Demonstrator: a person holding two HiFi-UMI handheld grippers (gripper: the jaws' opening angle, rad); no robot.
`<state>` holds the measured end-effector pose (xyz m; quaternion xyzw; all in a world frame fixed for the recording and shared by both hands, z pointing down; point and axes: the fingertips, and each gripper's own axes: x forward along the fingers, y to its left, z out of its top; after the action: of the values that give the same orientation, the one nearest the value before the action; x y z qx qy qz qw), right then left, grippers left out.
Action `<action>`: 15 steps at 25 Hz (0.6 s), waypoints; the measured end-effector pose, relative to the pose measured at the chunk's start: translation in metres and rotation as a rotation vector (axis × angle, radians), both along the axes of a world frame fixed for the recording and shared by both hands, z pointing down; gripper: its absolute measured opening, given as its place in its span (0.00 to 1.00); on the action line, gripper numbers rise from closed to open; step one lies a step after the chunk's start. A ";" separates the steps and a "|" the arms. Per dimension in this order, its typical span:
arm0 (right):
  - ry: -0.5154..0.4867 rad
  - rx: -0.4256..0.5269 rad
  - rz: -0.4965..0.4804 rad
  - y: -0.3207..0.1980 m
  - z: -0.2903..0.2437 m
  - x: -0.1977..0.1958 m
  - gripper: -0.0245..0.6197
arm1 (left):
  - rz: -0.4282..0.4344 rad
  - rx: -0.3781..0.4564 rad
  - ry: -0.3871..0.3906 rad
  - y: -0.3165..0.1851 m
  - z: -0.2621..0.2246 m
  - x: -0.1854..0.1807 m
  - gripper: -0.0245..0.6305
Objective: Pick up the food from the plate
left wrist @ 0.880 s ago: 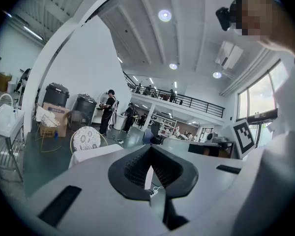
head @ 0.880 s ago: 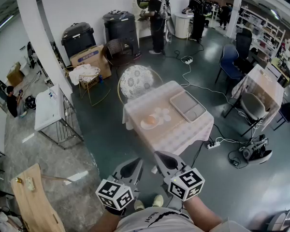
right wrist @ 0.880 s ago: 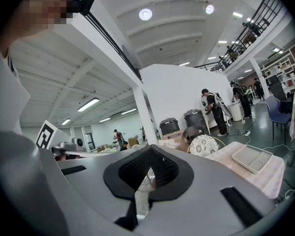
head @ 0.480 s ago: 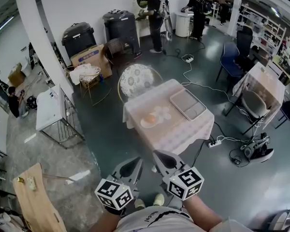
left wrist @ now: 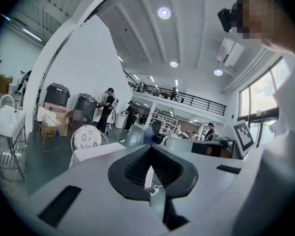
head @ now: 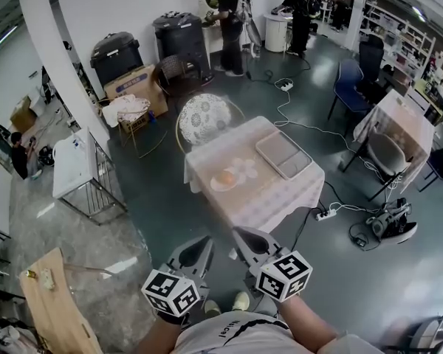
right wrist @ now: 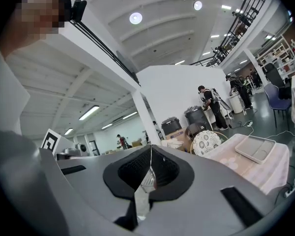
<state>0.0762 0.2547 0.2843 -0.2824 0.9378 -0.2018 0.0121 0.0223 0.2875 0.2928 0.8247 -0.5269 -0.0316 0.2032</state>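
A small table under a pale cloth (head: 269, 198) stands a couple of steps ahead of me on the green floor. On its near left part lies a white plate (head: 215, 186) with an orange piece of food (head: 227, 177). A grey tray (head: 283, 154) lies on the table's right side. Both grippers hang low in front of me, well short of the table. The left gripper (head: 205, 240) is shut with nothing in it, its tips meeting in its own view (left wrist: 149, 149). The right gripper (head: 238, 233) is shut and empty too (right wrist: 151, 146).
A chair with a patterned round back (head: 205, 120) stands behind the table. Cables and a power strip (head: 326, 214) lie on the floor to its right. A white wire cart (head: 77, 168) stands at the left, dark bins (head: 181, 39) and people (head: 225, 21) at the back.
The table and the room have slid slightly up and left in the head view. Both grippers hold the same low place and stay shut.
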 end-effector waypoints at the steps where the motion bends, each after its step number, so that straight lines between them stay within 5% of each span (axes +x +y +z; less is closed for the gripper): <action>1: 0.004 0.003 0.000 0.000 0.001 0.001 0.06 | -0.002 0.002 -0.002 -0.001 0.000 0.001 0.05; 15: -0.001 -0.030 0.055 -0.028 0.010 0.029 0.06 | -0.005 -0.018 -0.038 -0.027 0.009 0.017 0.05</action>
<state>0.1049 0.2270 0.2944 -0.3082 0.9264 -0.2158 0.0136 0.0390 0.2608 0.3020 0.8219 -0.5332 -0.0117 0.2003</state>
